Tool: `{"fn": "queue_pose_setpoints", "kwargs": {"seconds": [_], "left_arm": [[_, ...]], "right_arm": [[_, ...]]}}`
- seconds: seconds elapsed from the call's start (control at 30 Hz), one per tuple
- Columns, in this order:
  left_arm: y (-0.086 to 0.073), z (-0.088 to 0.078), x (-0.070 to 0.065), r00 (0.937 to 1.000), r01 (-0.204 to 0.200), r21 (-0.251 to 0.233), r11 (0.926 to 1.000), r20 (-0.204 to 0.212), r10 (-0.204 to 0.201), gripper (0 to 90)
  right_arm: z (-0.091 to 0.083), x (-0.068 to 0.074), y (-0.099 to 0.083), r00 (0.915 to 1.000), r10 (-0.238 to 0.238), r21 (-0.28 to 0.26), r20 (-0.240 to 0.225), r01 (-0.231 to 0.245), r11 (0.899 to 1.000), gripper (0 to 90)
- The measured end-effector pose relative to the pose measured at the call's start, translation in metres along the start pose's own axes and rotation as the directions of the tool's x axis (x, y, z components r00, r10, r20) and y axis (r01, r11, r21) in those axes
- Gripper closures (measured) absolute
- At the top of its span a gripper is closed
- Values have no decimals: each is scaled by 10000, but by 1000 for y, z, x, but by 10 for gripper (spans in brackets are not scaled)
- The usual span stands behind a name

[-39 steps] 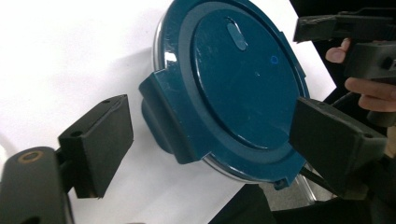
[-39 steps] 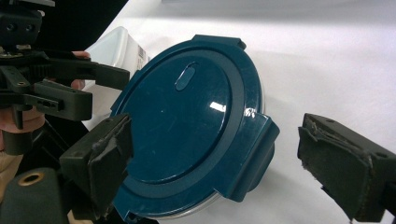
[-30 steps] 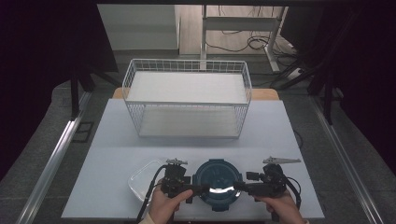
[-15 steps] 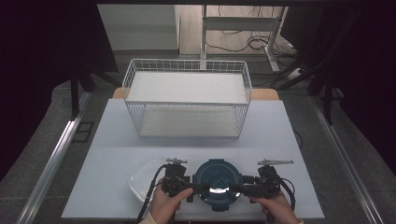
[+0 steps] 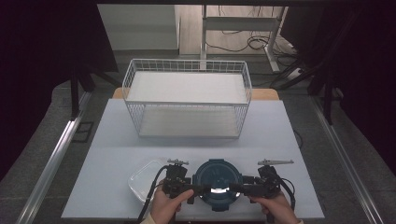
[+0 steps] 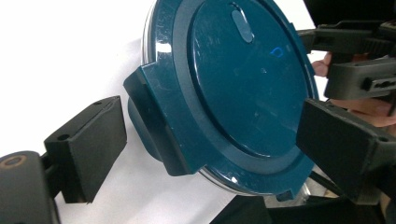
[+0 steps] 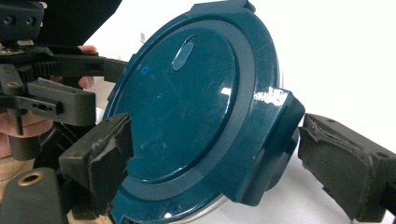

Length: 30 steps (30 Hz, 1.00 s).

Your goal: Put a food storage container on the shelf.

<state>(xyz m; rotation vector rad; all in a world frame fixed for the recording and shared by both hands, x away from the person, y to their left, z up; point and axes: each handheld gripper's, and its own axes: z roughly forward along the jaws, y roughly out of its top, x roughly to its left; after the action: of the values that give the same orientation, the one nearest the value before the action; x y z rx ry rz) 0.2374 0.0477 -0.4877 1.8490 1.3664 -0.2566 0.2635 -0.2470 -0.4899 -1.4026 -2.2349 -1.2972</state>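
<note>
A round container with a dark teal lid [image 5: 216,179] sits near the table's front edge. My left gripper [image 5: 192,190] is at its left side and my right gripper [image 5: 242,190] at its right. In the left gripper view the open gripper [image 6: 215,149] straddles a latch flap [image 6: 154,126] on the lid's rim, with a small gap beside the left jaw. In the right gripper view the open gripper [image 7: 219,158] straddles the opposite latch flap [image 7: 275,140], the right jaw standing just apart from it.
An empty clear plastic tub [image 5: 144,179] lies just left of the container, beside my left hand. A white wire basket [image 5: 187,100] stands at the table's far side. The table's front edge [image 5: 196,218] is right under both hands.
My right gripper has shifted a little to the left, closer to the container. The left gripper and the container have hardly moved.
</note>
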Motion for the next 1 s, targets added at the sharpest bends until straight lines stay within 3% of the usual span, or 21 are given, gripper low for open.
{"fn": "queue_pose_setpoints", "kwargs": {"seconds": [0.1, 0.23, 0.33, 0.57, 0.67, 1.0], "left_arm": [[0, 2, -2, 9998, -12, 55, 10000, -187, 13, 64], [-1, 6, -5, 9999, -80, 157, 9998, -124, 82, 66], [-3, 10, -8, 9990, -247, 221, 9994, -373, 255, 61], [-2, 12, -7, 9984, -131, 285, 9995, -543, 146, 68], [-2, 18, -8, 9989, 130, 501, 9987, -455, -107, 54], [0, 22, -6, 9993, 246, 557, 9981, -308, -229, 45]], "right_arm": [[0, 0, 0, 10000, 13, -9, -9, -13, 10000, 100], [0, 0, 0, 10000, 10, -7, -7, -10, 10000, 100], [0, 0, 0, 10000, 5, -15, 5, -5, 10000, 100], [1, -1, 0, 10000, 72, 68, -34, -72, 10000, 99], [3, -1, -1, 9999, 111, 85, -51, -110, 9999, 99], [5, -4, -2, 9994, 294, 189, -188, -291, 9994, 103]]}}
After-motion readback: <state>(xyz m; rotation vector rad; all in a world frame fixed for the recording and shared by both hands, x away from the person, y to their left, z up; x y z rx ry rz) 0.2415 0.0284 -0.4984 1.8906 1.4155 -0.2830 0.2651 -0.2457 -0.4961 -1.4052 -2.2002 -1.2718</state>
